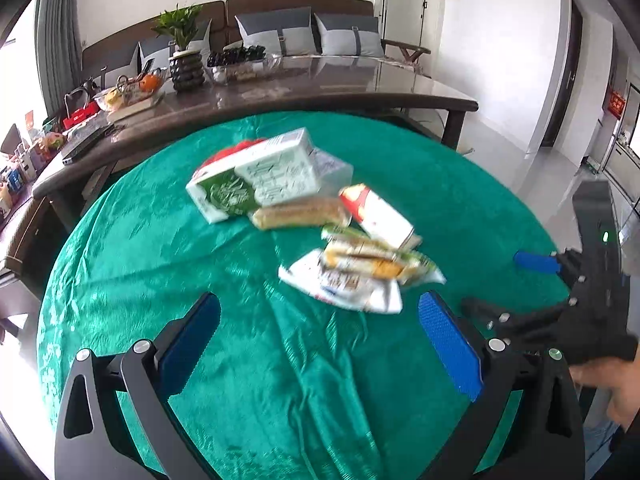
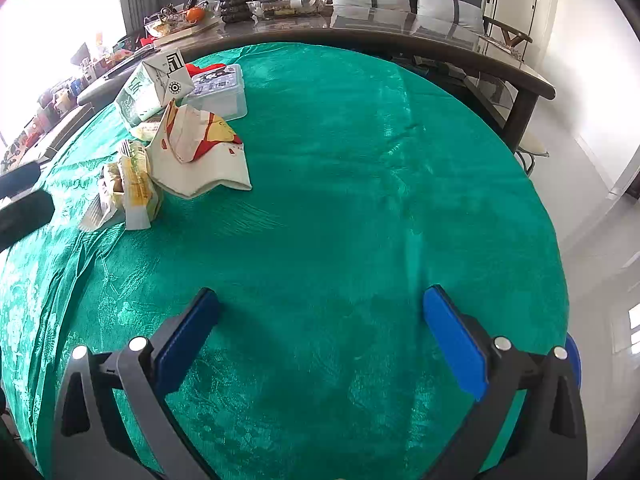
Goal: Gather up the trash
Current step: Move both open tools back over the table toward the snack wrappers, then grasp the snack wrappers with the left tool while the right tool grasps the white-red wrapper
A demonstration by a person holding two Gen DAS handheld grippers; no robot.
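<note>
Our left tool (image 1: 320,354) and right tool (image 2: 320,344) gape empty over the green-clothed bench (image 2: 340,200); crinkly white wrappers (image 1: 348,280) may slip.

Strong daylight floods in from the window (image 2: 60,8) at the left, blown out to white in both views. The glossy dark table (image 1: 320,80) behind mirrors the cushions. Motion blur smears the trash pile (image 1: 304,216) in the left wrist view; the right wrist view is sharper. Fisheye distortion bends the green-covered worktop (image 2: 360,200), and the corners are dark.
</note>
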